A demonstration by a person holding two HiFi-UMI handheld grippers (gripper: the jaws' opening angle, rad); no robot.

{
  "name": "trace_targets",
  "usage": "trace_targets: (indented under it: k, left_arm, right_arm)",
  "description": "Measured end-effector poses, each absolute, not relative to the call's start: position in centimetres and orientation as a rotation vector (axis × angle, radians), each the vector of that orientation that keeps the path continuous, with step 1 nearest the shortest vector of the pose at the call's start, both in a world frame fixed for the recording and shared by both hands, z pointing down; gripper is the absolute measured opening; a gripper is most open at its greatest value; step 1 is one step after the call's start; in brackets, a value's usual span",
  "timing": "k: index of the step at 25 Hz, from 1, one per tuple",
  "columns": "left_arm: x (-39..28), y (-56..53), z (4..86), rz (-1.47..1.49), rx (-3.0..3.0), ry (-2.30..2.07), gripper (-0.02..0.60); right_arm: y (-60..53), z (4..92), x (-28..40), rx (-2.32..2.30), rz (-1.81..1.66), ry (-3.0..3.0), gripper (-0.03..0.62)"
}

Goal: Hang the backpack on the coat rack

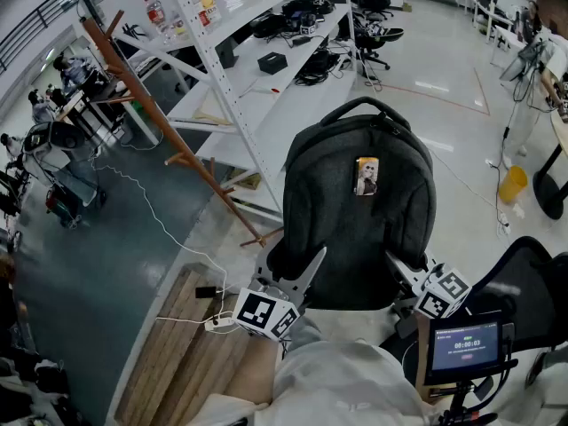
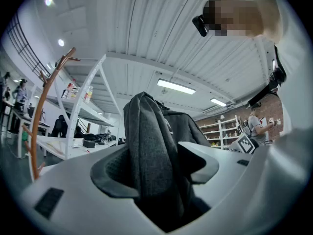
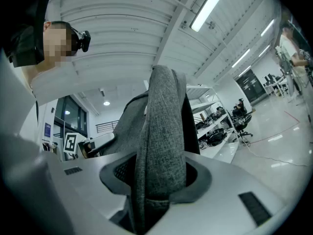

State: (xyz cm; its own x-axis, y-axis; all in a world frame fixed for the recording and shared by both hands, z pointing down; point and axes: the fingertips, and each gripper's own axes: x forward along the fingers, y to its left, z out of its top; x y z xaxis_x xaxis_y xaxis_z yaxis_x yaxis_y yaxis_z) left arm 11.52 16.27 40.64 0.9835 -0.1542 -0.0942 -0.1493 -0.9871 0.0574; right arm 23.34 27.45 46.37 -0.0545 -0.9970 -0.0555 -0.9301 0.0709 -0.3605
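A dark grey backpack (image 1: 359, 220) with a top handle is held up in front of me, with a small picture tag on its front. My left gripper (image 1: 288, 272) is shut on a fold of its lower left side, and my right gripper (image 1: 406, 275) on its lower right side. In the left gripper view grey backpack fabric (image 2: 146, 131) fills the gap between the jaws of the gripper (image 2: 156, 168). The right gripper (image 3: 159, 175) pinches a grey strap-like fold (image 3: 164, 121). The brown wooden coat rack (image 1: 151, 105) stands to the left beyond the bag, and its pole (image 2: 41, 106) shows at the left of the left gripper view.
White metal shelving (image 1: 266, 87) with boxes and cables stands behind the backpack. A wooden platform (image 1: 177, 344) lies at the lower left, with a white cable (image 1: 151, 207) across the floor. A black chair (image 1: 532, 282) and a small screen (image 1: 466, 344) are at my right. A yellow bin (image 1: 513, 185) stands further off.
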Motion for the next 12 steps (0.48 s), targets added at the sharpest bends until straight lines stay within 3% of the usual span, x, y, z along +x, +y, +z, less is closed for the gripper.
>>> trace_targets:
  k: [12]
  left_arm:
    - [0.4,-8.1,39.2,-0.249,3.041,-0.632,0.281]
  right_arm:
    - [-0.5,44.4,14.9,-1.682,-0.325,2.349,0.167]
